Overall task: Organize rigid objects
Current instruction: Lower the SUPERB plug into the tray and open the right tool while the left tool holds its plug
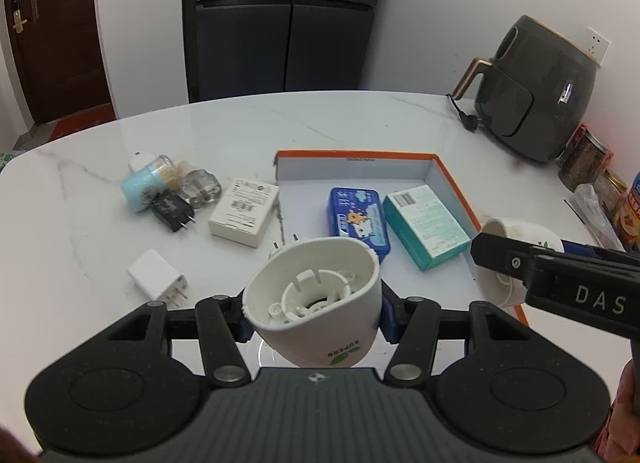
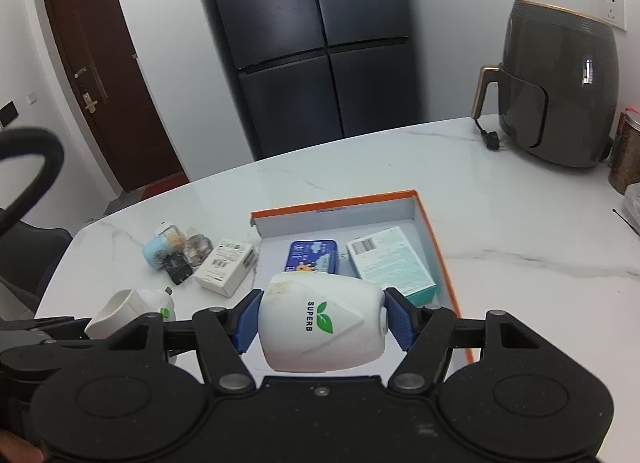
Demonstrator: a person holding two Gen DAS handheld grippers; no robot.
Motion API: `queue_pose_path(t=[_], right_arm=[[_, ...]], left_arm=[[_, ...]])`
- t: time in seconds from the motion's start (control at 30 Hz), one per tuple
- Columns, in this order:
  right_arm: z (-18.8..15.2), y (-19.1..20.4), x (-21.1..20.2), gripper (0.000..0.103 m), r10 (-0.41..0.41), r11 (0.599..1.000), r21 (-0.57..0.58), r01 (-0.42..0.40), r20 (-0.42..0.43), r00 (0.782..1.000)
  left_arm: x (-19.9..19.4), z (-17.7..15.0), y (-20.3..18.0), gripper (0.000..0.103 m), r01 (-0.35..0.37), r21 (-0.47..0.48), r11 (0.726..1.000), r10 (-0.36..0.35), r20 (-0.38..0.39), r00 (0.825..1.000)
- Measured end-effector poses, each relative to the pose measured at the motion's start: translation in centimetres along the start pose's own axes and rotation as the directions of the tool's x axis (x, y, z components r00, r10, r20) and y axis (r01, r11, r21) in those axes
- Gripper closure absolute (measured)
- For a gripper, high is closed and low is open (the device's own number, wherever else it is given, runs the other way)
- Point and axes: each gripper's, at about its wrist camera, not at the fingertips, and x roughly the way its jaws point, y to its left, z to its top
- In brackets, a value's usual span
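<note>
My left gripper (image 1: 314, 313) is shut on a white plastic shell marked SUPERB (image 1: 316, 295), its hollow end turned toward the camera, held above the table just left of the orange-rimmed box (image 1: 360, 153). My right gripper (image 2: 322, 329) is shut on a second white SUPERB shell (image 2: 320, 327), blue pads (image 2: 400, 327) pressing its two ends, over the near end of the box (image 2: 440, 263). In the box lie a blue tin (image 1: 358, 219) and a teal carton (image 1: 426, 227). In the left wrist view the right gripper (image 1: 500, 263) shows at the right edge.
Left of the box lie a white carton (image 1: 244, 211), a black plug (image 1: 172, 209), a light blue jar (image 1: 142, 187), a glass bottle (image 1: 202, 187) and a white charger (image 1: 158, 277). A dark air fryer (image 1: 536, 91) and jars (image 1: 584, 159) stand at the back right.
</note>
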Motion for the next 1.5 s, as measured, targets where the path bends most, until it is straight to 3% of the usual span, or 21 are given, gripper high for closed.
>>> queue_pose_path(t=[0.87,1.5], right_arm=[[2.1,-4.5,3.8,0.025,-0.018,1.000,0.001,0.018,-0.024,1.000],[5.1,-5.0,11.4,0.025,0.012,0.997,-0.079,-0.019,-0.082,0.997]], left_arm=[[5.0,0.9,-4.7,0.046,0.024,0.017,1.000,-0.023,-0.061,0.998],[8.1,1.9,-5.4,0.046,0.023,-0.002,1.000,-0.023,-0.084,0.996]])
